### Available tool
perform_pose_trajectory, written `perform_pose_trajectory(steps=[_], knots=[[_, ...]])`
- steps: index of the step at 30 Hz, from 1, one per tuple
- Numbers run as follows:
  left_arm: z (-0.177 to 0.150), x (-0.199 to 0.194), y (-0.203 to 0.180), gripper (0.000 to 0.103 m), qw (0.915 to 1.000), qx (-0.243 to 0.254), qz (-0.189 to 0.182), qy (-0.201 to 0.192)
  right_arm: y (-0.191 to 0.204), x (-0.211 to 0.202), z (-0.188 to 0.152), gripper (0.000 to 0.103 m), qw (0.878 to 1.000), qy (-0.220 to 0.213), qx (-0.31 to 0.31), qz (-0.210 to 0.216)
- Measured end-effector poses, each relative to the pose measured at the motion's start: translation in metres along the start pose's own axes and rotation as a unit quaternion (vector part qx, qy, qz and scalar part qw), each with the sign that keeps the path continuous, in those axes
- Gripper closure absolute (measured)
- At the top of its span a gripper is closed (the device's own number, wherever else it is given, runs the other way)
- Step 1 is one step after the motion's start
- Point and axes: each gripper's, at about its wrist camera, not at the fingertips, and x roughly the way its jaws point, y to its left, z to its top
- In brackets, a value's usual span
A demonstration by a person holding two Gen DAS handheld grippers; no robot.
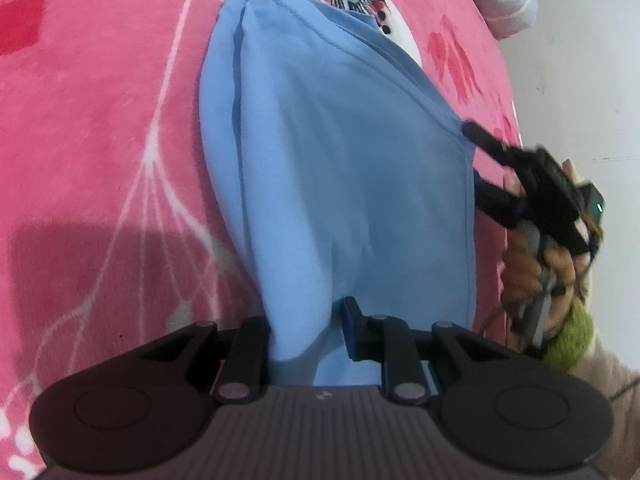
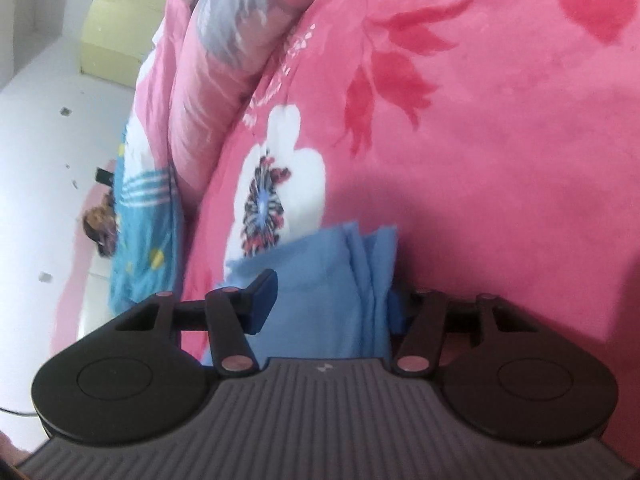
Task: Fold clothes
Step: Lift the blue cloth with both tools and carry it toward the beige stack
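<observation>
Blue cloth [image 1: 340, 168] held off a pink floral blanket [image 1: 100, 120] by both tongs.

Blanket fills both views, spread under and ahead of the tongs; a rolled pink quilt [image 2: 216, 52] lies far ahead-left of the R tongs, w/ a blue patterned fabric [image 2: 144, 220] at its near end. No containers seen. Cloth hangs folded in layers, running from the L tongs [image 1: 306, 332] forward, hem seams showing at its far end. L tongs: jaws spread, cloth bunched between them; whether they actually pinch it, can't tell. R tongs [image 2: 332, 304]: jaws also apart w/ cloth layers between, fabric pressed against the right finger; grip unclear. In the L view the R tongs [image 1: 476, 160] meet the cloth's right edge, gripped by a hand [image 1: 532, 264] w/ a green cuff [image 1: 572, 336].
</observation>
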Motion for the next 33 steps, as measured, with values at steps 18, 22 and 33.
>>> perform_pose_trajectory(steps=[18,22,33], knots=[[0.001,-0.010,0.007,0.088,0.9997,-0.012,-0.016,-0.011,0.030,0.053,0.004,0.087,0.995,0.088,-0.051,0.022],[0.002,-0.008,-0.012,0.092,0.9994,0.007,0.017,-0.031,0.060,0.050,0.000,0.090,0.989,0.077,-0.122,-0.031],[-0.013,-0.050,-0.047,0.093,0.9953,0.049,0.028,-0.079,0.132,0.019,-0.020,0.091,0.959,0.039,-0.258,-0.110]])
